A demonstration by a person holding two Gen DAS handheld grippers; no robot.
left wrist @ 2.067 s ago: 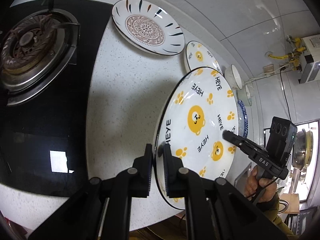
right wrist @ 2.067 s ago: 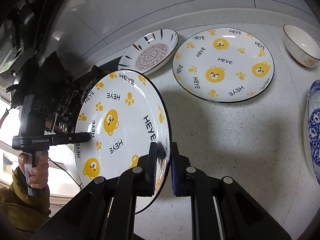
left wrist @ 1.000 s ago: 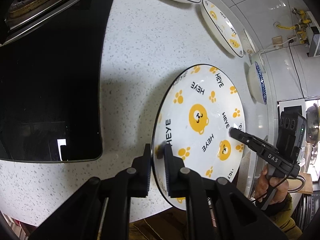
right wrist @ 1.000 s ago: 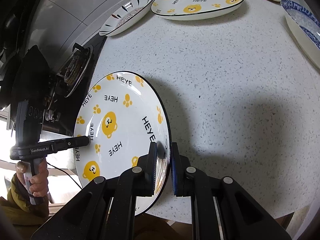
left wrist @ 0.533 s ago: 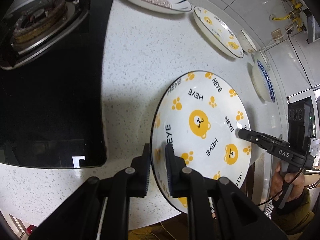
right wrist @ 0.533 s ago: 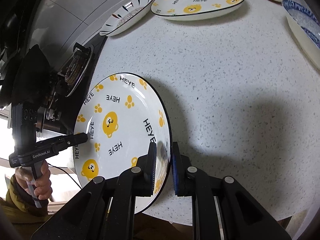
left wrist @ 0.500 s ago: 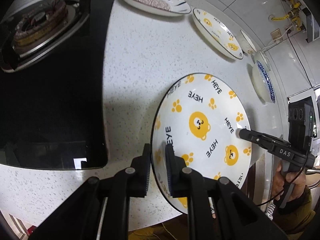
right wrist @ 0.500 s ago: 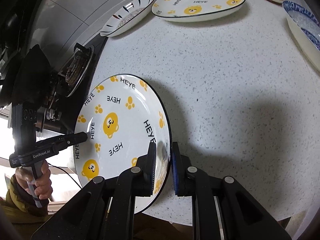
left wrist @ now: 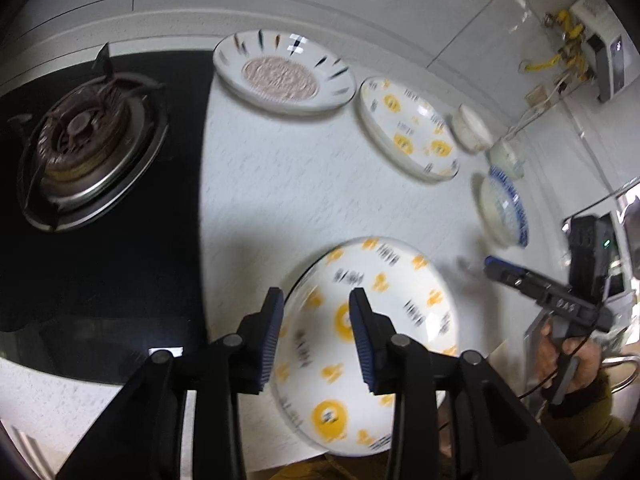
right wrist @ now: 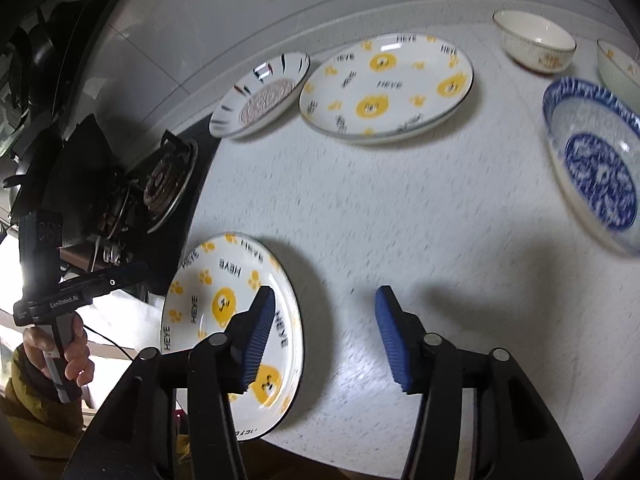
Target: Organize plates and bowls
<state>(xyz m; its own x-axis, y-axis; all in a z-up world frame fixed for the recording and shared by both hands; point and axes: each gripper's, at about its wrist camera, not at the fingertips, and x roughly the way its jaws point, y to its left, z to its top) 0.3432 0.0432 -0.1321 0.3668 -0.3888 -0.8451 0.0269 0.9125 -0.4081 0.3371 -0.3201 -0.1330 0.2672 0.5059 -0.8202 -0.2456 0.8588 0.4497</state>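
**Both tongs spread, bear plate lying at the counter's near edge**

In the right wrist view, the left tongs (right wrist: 138,270) at far left carry white lettering that looks like "GenRobot.AI". Right of them the white round plate with yellow bears and paw prints (right wrist: 224,312) reads "HEYE" several times; it lies on the speckled white counter (right wrist: 400,208), its near rim past the counter's edge. The right tongs (right wrist: 324,332) stand wide apart, holding nothing; the left blue pad covers part of the plate's right rim, and contact cannot be told.

In the left wrist view, the left tongs' blue pads (left wrist: 272,336) are spread, gripping nothing, with the plate beneath and blurred. The label on the right tongs, far right, is too smeared to read.
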